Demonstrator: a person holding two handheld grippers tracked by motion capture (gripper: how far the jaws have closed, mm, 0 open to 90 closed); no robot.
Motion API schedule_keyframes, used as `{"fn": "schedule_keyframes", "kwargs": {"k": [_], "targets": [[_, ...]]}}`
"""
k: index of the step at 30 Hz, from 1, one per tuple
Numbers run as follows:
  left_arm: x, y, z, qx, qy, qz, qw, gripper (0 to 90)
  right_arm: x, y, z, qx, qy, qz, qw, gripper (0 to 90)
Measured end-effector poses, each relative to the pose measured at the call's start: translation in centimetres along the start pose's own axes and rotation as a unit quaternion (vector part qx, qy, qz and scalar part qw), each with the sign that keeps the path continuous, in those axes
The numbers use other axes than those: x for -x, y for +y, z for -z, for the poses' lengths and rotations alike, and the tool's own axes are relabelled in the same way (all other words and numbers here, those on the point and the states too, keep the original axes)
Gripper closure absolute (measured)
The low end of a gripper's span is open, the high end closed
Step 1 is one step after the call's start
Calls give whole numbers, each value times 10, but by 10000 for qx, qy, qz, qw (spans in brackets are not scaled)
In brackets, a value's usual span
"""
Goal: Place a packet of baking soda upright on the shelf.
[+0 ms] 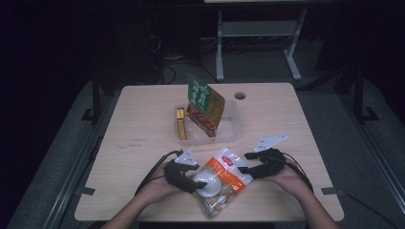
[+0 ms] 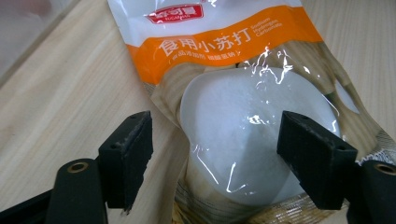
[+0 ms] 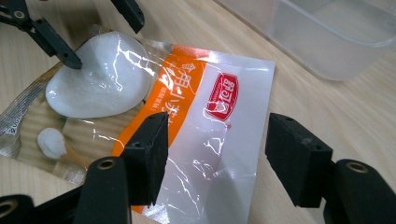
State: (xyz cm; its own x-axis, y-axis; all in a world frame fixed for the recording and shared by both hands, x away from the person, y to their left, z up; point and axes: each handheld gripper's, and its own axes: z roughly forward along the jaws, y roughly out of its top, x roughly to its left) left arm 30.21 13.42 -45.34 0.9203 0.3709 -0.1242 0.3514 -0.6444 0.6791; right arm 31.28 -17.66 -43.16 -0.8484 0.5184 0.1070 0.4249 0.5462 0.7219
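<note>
While the pouch (image 1: 222, 180) lies flat near the table's (image 1: 143, 124) near edge, roughly mid-width, I have a gripper at each end of it. Pouch: clear and white film, orange band, white powder lumped inside.

Left gripper (image 1: 199, 182): at the pouch's powder end, the end closer to the near edge. In the left gripper view (image 2: 217, 158) jaws stand wide, one over bare wood beside the pouch, the other above the powder lump. Pads not pressing; nothing held.

Right gripper (image 1: 242, 162): at the pouch's white sealed end, the end toward the tub (image 1: 229, 130). In the right gripper view (image 3: 217, 163) jaws part-open, straddling the sealed edge with a gap on both sides. No grip that I can see.

Tub: clear, at table centre, just beyond the pouch. It holds a green-and-orange packet (image 1: 205, 105) leaning upright and a small yellow box (image 1: 181, 123) on end at its left side.

Round hole (image 1: 239, 95) in the table near the far edge.
</note>
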Motion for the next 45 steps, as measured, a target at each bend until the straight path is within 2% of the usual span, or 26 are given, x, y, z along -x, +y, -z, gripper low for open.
{"fn": "schedule_keyframes", "kwargs": {"k": [1, 4, 9, 14, 23, 26, 31, 34, 35, 37, 40, 43, 45], "targets": [[-1, 0, 0, -43, -47, 8, 10000, 278, 0, 0, 0, -4, 7, -17, 10000, 392], [-3, -3, -3, -10, -182, 203, 9996, 304, 0, 0, -1, 16, 6, 11, 10000, 390], [-7, -4, -7, -9, -398, 334, 9987, 332, 1, 0, -2, 19, 1, 28, 10000, 389], [-9, -5, -8, -11, -632, 456, 9970, 397, 1, 0, -2, 22, -4, 27, 10000, 389], [-13, -3, -9, -84, -865, 588, 9945, 511, 2, 0, 2, 142, -60, 4, 9999, 389], [-13, -2, -9, -127, -868, 604, 9943, 558, 3, 0, 2, 153, -51, 4, 9999, 388], [-11, -1, -5, -132, -793, 430, 9958, 720, 3, 1, 3, 156, -44, 1, 9999, 383], [-10, 0, -4, -117, -792, 335, 9962, 763, 3, 1, 3, 164, -33, 20, 9999, 382], [-10, 0, -2, -155, -805, 228, 9964, 782, 3, 1, 3, 175, -28, 28, 9998, 381], [-9, 0, -1, -129, -819, 148, 9965, 823, 3, 1, 4, 213, -25, 16, 9998, 376], [-3, 3, 3, -82, -748, -5, 9972, 844, 4, 1, 7, 328, 23, 2, 9995, 371], [0, 7, 12, 7, -682, -291, 9972, 854, 5, 1, 11, 488, 124, -56, 9987, 365], [1, 9, 20, 115, -591, -456, 9971, 857, 7, 1, 14, 614, 273, -112, 9977, 364]]}}
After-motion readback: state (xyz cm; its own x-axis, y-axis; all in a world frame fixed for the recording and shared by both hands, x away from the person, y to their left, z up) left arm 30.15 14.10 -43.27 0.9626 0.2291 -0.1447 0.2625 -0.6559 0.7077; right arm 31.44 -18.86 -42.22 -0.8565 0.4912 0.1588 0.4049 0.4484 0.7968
